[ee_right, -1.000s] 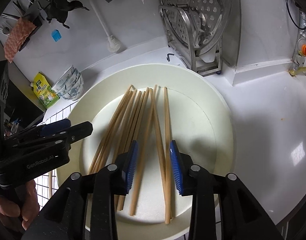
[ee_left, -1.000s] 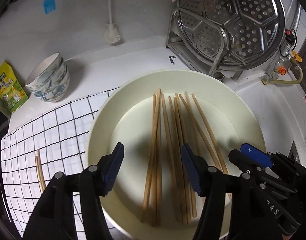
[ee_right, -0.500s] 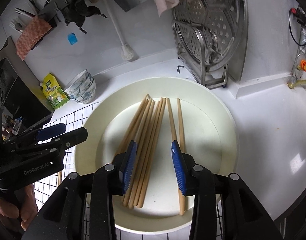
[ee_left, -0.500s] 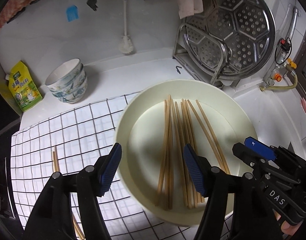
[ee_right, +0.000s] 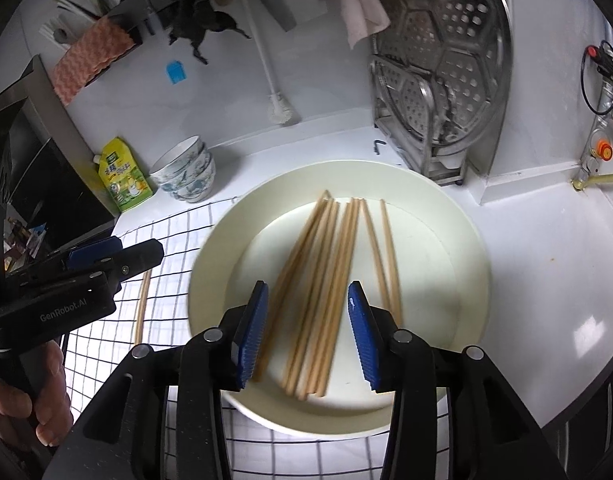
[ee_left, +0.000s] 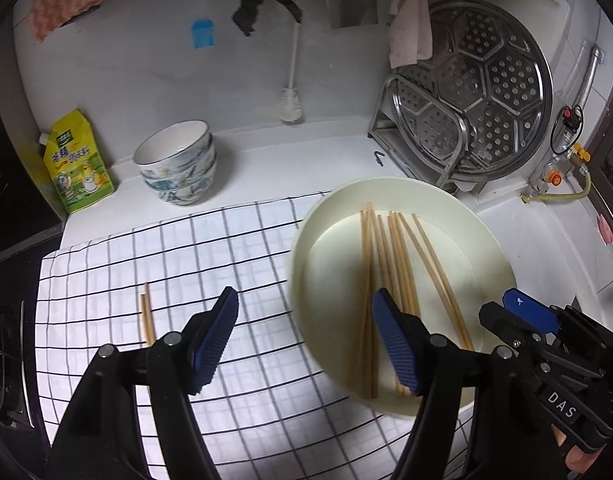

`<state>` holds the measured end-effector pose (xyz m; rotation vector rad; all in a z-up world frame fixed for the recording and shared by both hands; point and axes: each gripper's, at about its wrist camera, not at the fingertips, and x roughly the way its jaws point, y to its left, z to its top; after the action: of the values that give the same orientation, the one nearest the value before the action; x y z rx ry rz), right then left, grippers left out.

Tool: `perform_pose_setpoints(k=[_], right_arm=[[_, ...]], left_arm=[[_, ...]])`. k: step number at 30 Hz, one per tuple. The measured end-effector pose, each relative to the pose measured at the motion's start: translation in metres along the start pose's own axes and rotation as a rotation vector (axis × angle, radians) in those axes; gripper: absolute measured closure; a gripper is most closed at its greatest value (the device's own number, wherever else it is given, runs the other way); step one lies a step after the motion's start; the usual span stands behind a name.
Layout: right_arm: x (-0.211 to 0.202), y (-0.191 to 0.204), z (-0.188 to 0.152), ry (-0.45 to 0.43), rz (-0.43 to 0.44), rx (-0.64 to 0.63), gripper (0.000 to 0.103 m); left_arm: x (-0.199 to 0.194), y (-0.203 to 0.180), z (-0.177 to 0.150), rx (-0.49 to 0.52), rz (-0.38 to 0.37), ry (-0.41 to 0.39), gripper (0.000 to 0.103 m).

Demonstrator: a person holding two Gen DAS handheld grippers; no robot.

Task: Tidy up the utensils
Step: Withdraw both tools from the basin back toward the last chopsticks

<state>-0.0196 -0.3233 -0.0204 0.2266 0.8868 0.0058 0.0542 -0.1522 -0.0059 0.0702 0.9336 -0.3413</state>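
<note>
Several wooden chopsticks [ee_left: 390, 264] [ee_right: 326, 280] lie side by side in a cream round basin [ee_left: 306, 264] [ee_right: 462, 232] on the counter. A pair of chopsticks [ee_left: 147, 314] [ee_right: 142, 304] lies apart on the white checked cloth [ee_left: 186, 248] left of the basin. My left gripper [ee_left: 306, 342] hovers above the basin's left rim, jaws opening, nothing between them. My right gripper [ee_right: 308, 334] hangs over the chopsticks in the basin, jaws opening and clear of them. The left gripper [ee_right: 118, 256] also shows at the left of the right wrist view, held by a hand [ee_right: 22, 412].
Stacked patterned bowls [ee_left: 176, 162] [ee_right: 186, 176] and a yellow pouch [ee_left: 76, 162] [ee_right: 124, 174] stand at the back left. A steel steamer tray leans in a rack [ee_left: 466, 108] [ee_right: 438, 72] at the back right. A brush [ee_left: 290, 96] hangs on the wall. A gas valve [ee_left: 554, 178] is at the right.
Both grippers have risen and drawn back from the basin, and their jaws have widened. The left one has shifted left, so the cloth and the separate chopsticks now show.
</note>
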Motion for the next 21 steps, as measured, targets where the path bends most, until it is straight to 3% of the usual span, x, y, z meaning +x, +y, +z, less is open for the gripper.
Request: perform_pose_setpoints(k=[8, 21], right_arm=[[0.006, 0.051, -0.003, 0.015, 0.043, -0.068, 0.057], [0.056, 0.158, -0.031, 0.123, 0.147, -0.213, 0.052]], left_arm=[[-0.017, 0.053, -0.018, -0.063, 0.037, -0.002, 0.024], [-0.032, 0.177, -0.085, -0.212, 0.187, 0.071, 0.021]])
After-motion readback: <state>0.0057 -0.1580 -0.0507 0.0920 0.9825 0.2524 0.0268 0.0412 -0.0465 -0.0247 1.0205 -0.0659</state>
